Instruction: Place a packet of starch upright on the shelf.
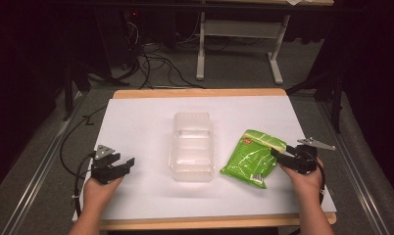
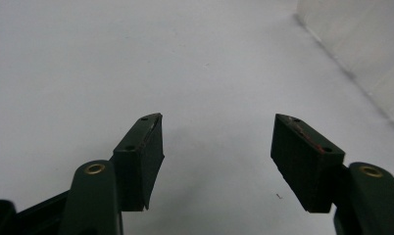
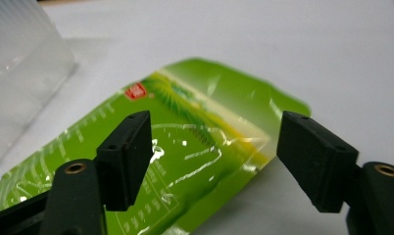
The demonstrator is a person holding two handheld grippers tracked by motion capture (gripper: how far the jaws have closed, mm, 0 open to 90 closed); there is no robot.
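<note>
A green snack packet (image 1: 252,157) lies flat on the white table sheet, right of the middle. My right gripper (image 1: 278,153) stands open at the packet's right edge; in the right gripper view its jaws straddle the glossy green packet (image 3: 195,152) without pressing on it. A clear plastic container (image 1: 191,146) sits in the centre of the table, and its ribbed wall (image 3: 18,68) appears at the far left of the right gripper view. My left gripper (image 1: 125,165) rests open near the front left, with bare white sheet between its jaws (image 2: 217,161).
The white sheet (image 1: 136,122) covers a wooden table whose far edge (image 1: 200,93) is visible. The container's wall (image 2: 361,44) stands off to the right in the left gripper view. Cables and a desk frame (image 1: 239,44) lie on the floor beyond the table.
</note>
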